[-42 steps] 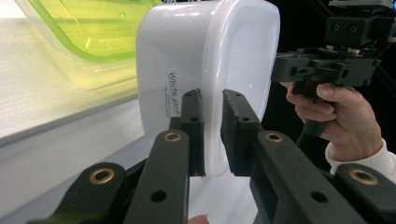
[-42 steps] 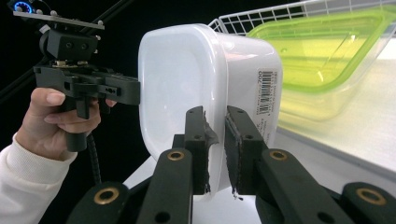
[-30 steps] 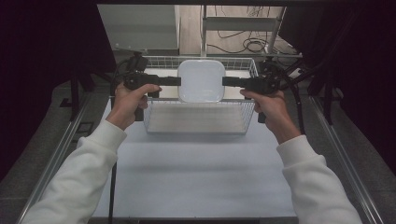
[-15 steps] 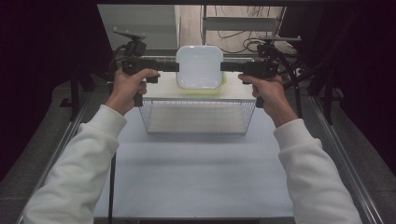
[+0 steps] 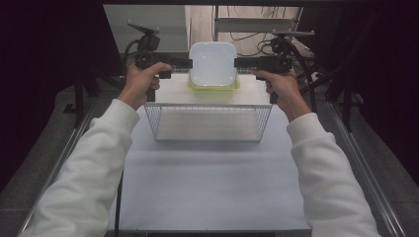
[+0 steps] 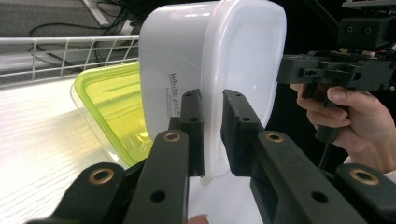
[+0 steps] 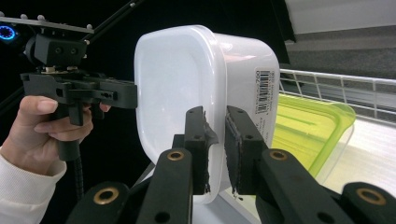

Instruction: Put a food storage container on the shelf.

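White plastic container [image 5: 212, 64] held in the air above a yellow-green lidded container [image 5: 213, 85], beyond the wire basket [image 5: 207, 122]. Left gripper [image 5: 187, 63] and right gripper [image 5: 238, 62] each pinch its rim on opposite sides. White tabletop [image 5: 207, 182] below; dark surrounds, cables [image 5: 247, 37] behind.

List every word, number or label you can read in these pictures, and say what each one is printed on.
"White pack": black script on the side wall of the white rounded plastic tub, left gripper view; a smaller line beneath it is too small to read.
"700": beside the barcode on the white sticker on the same tub, right gripper view; the rest of the sticker is too small to read.
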Demonstrator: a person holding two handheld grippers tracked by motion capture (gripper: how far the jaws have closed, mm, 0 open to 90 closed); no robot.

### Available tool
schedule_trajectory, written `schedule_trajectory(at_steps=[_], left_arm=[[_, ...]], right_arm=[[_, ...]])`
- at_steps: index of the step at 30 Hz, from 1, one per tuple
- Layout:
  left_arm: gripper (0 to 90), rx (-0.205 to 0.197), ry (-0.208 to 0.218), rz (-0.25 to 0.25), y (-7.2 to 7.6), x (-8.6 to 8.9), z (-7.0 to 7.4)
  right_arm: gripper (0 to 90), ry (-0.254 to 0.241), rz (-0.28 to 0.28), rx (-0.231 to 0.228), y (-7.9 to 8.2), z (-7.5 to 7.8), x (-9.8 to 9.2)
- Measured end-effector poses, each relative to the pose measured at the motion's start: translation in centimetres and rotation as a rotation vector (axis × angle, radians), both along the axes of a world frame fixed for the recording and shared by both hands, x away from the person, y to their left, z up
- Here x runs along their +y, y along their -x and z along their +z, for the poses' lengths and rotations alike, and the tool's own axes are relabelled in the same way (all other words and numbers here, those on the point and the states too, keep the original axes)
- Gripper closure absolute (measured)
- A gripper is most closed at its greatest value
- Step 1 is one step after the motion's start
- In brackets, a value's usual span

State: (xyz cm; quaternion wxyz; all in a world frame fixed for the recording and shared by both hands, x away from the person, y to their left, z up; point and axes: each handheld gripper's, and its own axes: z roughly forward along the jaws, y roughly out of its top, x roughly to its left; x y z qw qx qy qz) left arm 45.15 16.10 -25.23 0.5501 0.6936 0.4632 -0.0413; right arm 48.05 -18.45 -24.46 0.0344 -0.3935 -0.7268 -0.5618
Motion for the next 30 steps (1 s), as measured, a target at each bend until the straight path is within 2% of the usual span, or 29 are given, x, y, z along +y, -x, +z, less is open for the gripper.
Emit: schedule_trajectory(at_steps=[5, 13, 18, 26, 30], left_arm=[[79.3, 0.015, 0.006, 0.003, -0.4, -0.1, -0.3], [79.2, 0.04, -0.013, 0.005, -0.7, -0.3, -0.9], [79.2, 0.062, 0.015, 0.001, -1.2, -0.1, -1.2], [78.8, 0.123, 0.043, -0.001, -2.4, 0.1, -1.1], [77.7, 0.15, 0.054, 0.005, -3.1, 0.2, -1.1]], right_arm=[[79.0, -0.001, 0.0, 0.006, -0.5, -0.3, -0.1], [79.0, 0.002, -0.007, 0.032, -0.9, -1.0, -0.1], [78.6, -0.012, -0.009, 0.048, -1.2, -1.3, -0.2], [76.7, -0.024, -0.019, 0.107, -2.3, -1.2, -0.2], [75.8, -0.045, -0.026, 0.153, -3.1, -1.3, -0.2]])
